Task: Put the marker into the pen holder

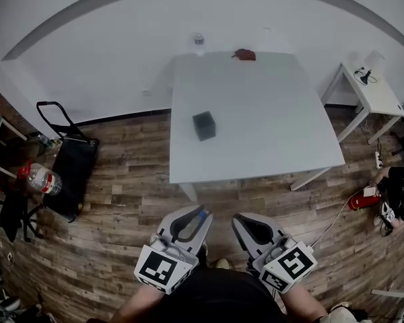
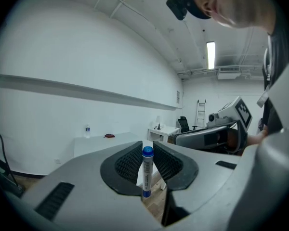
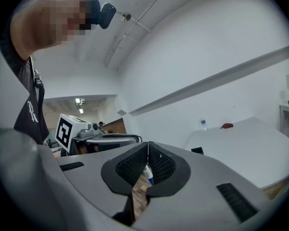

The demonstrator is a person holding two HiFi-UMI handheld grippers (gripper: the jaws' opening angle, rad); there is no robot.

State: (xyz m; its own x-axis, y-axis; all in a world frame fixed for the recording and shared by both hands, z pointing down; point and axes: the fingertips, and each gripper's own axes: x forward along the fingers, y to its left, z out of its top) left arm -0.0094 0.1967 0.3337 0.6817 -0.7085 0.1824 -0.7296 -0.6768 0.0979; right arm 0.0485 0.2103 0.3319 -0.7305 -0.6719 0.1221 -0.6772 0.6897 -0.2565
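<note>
Marker point(image 2: 147, 173) is clamped between the ribbed pads of the left hand-held gripper point(image 1: 199, 217), standing crosswise to the jaws with its blue cap up and its long axis near upright in the left gripper view. The pen holder point(image 1: 204, 125), a small dark cube, sits on the white bench point(image 1: 269, 133) almost straight ahead of that gripper and well apart from it, with a strip of wooden floor point(image 1: 135, 200) between. The left side is the nearer one and carries the load. The right hand-held gripper point(image 1: 240, 219) is clenched, tips together on nothing. Both are held low and close to the person's body, pointing toward the bench. The coming move looks like a forward reach with the marker kept upright over the holder's mouth.
</note>
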